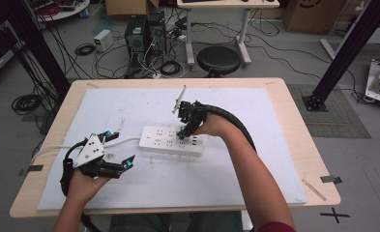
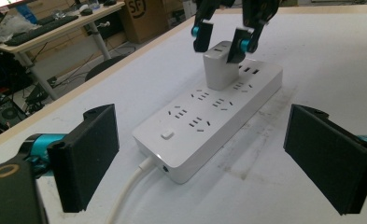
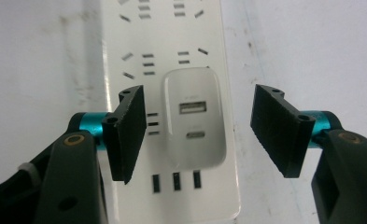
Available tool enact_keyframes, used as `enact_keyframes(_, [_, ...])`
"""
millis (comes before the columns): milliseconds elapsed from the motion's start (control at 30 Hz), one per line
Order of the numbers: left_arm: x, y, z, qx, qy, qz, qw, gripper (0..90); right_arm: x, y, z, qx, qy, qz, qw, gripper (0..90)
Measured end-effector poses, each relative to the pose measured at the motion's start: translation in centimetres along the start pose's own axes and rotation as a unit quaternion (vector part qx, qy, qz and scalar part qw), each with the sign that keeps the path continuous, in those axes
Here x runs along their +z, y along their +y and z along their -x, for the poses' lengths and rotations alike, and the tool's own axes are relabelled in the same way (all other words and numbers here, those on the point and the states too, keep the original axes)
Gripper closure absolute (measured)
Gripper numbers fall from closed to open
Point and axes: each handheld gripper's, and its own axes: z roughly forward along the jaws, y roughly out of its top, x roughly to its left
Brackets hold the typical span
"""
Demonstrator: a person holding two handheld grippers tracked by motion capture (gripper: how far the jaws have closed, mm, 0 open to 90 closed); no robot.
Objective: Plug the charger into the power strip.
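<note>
The right gripper point(image 3: 197, 133) hangs over a white charger point(image 3: 194, 116) plugged upright into a white power strip point(image 1: 170, 140), its jaws spread wide on either side of the charger and touching nothing; the left gripper point(image 2: 200, 158) rests near the worktop's point(image 1: 294, 125) front left, jaws wide open and empty, facing the strip's cable point(image 2: 127, 193) end; the strip lies mid-worktop on a pale mat point(image 1: 255, 164)

Black round stool point(image 1: 218, 60) beyond table's far edge; computer towers point(image 1: 145, 33) and tangled cables point(image 1: 105, 60) on floor far left.
</note>
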Motion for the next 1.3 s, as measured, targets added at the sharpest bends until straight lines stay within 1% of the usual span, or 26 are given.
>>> enact_keyframes(33, [0.0,0.1,-0.1,0.0,0.001,0.002,1.0,10.4,-0.4,-0.3,-0.1,0.006,-0.006,0.009,0.9999,31.7])
enact_keyframes(67, [-0.1,0.2,-0.1,0.001,0.002,0.002,1.0,10.4,-1.2,-0.8,-0.3,0.022,-0.006,0.026,0.9994,30.7])
enact_keyframes(100, [-0.1,0.2,-0.2,0.001,0.003,0.003,1.0,10.4,-1.7,-1.3,-0.5,0.029,-0.006,0.045,0.9986,30.1])
enact_keyframes(167, [-0.3,0.4,-0.4,0.0,0.005,0.004,1.0,10.4,-2.8,-2.5,-0.8,0.045,-0.012,0.076,0.996,28.4])
enact_keyframes(267, [-0.4,0.6,-0.6,0.0,0.004,0.004,1.0,10.4,-4.1,-4.5,-1.6,0.072,-0.022,0.106,0.9915,25.8])
enact_keyframes(333, [-0.4,0.8,-0.7,0.0,0.001,0.003,1.0,10.4,-4.8,-6.0,-2.1,0.089,-0.031,0.128,0.9874,22.1])
enact_keyframes(400, [-0.3,0.9,-0.8,0.0,-0.002,0.0,1.0,10.4,-5.4,-7.3,-2.5,0.105,-0.039,0.147,0.9828,20.7])
enact_keyframes(433, [-0.2,1.0,-0.9,-0.003,-0.004,0.001,1.0,10.4,-5.5,-8.1,-2.7,0.112,-0.034,0.164,0.9795,19.5])
enact_keyframes(467, [-0.2,1.0,-0.9,-0.004,-0.004,0.002,1.0,10.4,-5.6,-8.7,-2.8,0.126,-0.023,0.181,0.9752,19.5])
enact_keyframes(500, [-0.2,1.0,-1.0,-0.004,-0.003,0.001,1.0,10.4,-5.7,-9.4,-3.0,0.133,-0.019,0.191,0.9723,19.5])
enact_keyframes(567, [-0.1,1.1,-1.0,-0.006,-0.002,0.002,1.0,10.4,-5.9,-10.5,-3.4,0.137,-0.023,0.209,0.9679,19.5])
enact_keyframes(667, [0.1,1.4,-1.1,-0.004,-0.005,0.001,1.0,10.4,-6.1,-11.7,-4.0,0.144,-0.029,0.223,0.9637,19.5])
enact_keyframes(700, [0.1,1.4,-1.1,-0.004,-0.005,0.001,1.0,10.4,-6.1,-11.7,-4.0,0.144,-0.029,0.223,0.9637,19.5])
enact_keyframes(767, [0.3,1.4,-1.2,-0.005,-0.007,-0.001,1.0,10.4,-6.3,-12.4,-4.4,0.148,-0.034,0.234,0.9603,19.5])
enact_keyframes(800, [0.3,1.4,-1.2,-0.007,-0.011,-0.001,0.9999,10.4,-6.4,-12.7,-4.7,0.148,-0.038,0.236,0.9596,19.5])
enact_keyframes(833, [0.4,1.4,-1.3,-0.006,-0.014,-0.004,0.9999,10.4,-6.5,-13.0,-4.9,0.147,-0.043,0.242,0.9582,19.5])
enact_keyframes(867, [0.5,1.4,-1.3,-0.008,-0.015,-0.005,0.9998,10.4,-6.6,-13.3,-5.1,0.148,-0.043,0.25,0.9559,19.5])
enact_keyframes(900, [0.6,1.4,-1.3,-0.01,-0.017,-0.006,0.9998,10.4,-6.6,-13.5,-5.4,0.149,-0.046,0.253,0.9548,19.5])
enact_keyframes(933, [0.6,1.4,-1.3,-0.01,-0.017,-0.006,0.9998,10.4,-6.6,-13.5,-5.4,0.149,-0.046,0.253,0.9548,19.5])
enact_keyframes(967, [0.8,1.3,-1.4,-0.011,-0.022,-0.012,0.9996,10.4,-6.7,-14.2,-6.1,0.15,-0.054,0.258,0.9528,19.5])
enact_keyframes(1000, [0.8,1.3,-1.4,-0.011,-0.022,-0.012,0.9996,10.4,-6.7,-14.2,-6.1,0.15,-0.054,0.258,0.9528,19.5])
enact_keyframes(1033, [0.9,1.3,-1.4,-0.011,-0.023,-0.012,0.9996,10.4,-6.7,-14.4,-6.3,0.153,-0.058,0.262,0.9511,19.5])
enact_keyframes(1067, [0.9,1.3,-1.4,-0.012,-0.024,-0.012,0.9996,10.4,-6.7,-14.7,-6.4,0.155,-0.06,0.263,0.9503,19.5])
enact_keyframes(1133, [1.0,1.3,-1.4,-0.015,-0.024,-0.01,0.9996,10.4,-6.7,-14.8,-6.5,0.158,-0.058,0.264,0.9497,19.5])
enact_keyframes(1167, [1.0,1.3,-1.5,-0.015,-0.027,-0.012,0.9995,10.4,-6.8,-15.2,-6.7,0.163,-0.065,0.267,0.9476,19.5])
enact_keyframes(1300, [1.0,1.3,-1.5,-0.017,-0.028,-0.01,0.9994,10.4,-6.8,-15.3,-6.7,0.161,-0.067,0.267,0.9479,19.5])
